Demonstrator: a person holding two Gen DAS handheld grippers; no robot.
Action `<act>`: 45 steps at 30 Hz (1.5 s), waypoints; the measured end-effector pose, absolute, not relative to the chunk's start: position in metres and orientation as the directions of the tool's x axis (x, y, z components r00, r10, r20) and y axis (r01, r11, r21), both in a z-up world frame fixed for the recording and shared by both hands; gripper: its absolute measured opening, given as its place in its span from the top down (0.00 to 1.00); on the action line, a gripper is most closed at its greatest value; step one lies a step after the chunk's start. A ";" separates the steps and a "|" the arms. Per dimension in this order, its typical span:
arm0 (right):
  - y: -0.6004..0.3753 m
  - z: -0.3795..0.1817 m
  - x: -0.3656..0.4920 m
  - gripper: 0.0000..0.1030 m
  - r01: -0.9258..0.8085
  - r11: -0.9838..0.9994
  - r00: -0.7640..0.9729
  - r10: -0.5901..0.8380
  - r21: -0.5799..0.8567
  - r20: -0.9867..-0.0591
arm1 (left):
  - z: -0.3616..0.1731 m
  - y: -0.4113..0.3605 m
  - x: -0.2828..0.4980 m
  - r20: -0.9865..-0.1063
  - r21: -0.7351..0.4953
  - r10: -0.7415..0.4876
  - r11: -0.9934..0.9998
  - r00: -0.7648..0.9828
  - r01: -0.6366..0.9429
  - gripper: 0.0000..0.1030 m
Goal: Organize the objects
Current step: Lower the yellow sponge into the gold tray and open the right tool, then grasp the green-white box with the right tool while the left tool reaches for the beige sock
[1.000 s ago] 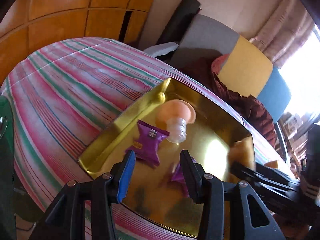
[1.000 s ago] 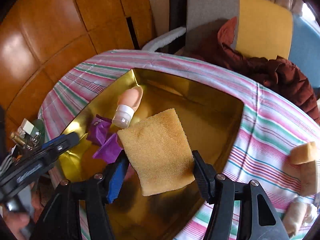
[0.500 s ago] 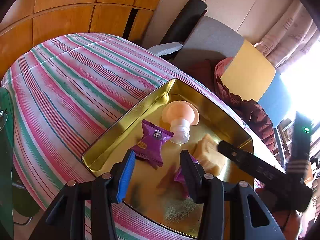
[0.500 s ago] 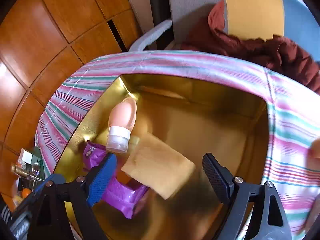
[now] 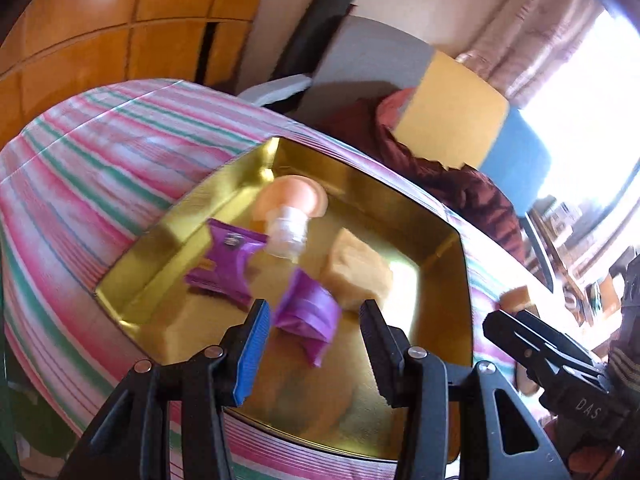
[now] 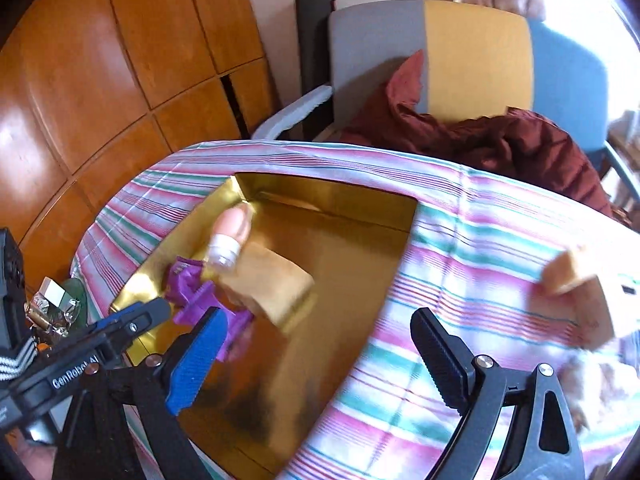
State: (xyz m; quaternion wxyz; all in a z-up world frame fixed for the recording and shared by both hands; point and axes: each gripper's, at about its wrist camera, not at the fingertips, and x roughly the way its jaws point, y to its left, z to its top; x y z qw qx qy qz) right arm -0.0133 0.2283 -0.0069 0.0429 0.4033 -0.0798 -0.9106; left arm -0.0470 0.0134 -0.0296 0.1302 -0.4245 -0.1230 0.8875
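While both claws gape empty | gold tray (image 5: 440, 216) holds: purple packets (image 5: 224, 264) 2 | sponge (image 5: 356, 276) 1 | bottle (image 5: 288, 216) 1

Tray's (image 6: 332, 196) right half lies bare; sponge (image 6: 268, 284), bottle (image 6: 230, 236), packets (image 5: 308, 316) crowd left.

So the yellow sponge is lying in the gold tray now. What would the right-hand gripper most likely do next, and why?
Probably swing toward the tan sponge blocks still out on the striped cloth. The right gripper is empty, its jaws having just been opening, and the sponge lies in the gold tray beside the purple packets and bottle.
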 end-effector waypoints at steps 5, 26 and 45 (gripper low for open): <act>0.260 -0.015 0.014 0.09 -0.041 -0.988 -0.666 -0.086 0.151 -0.741 | -0.031 0.036 -0.038 -0.726 -0.313 0.364 -0.930 -0.584 -0.191 0.54; 0.483 -0.030 0.150 0.00 -0.513 -0.855 -0.557 0.262 0.078 -0.788 | -0.026 0.144 0.054 -0.687 -0.271 0.598 -0.738 -0.413 -0.618 0.54; 0.494 -0.070 0.162 0.00 -0.513 -0.854 -0.450 0.178 0.090 -0.875 | -0.046 0.160 0.078 -0.738 -0.226 0.567 -0.718 -0.366 -0.658 0.54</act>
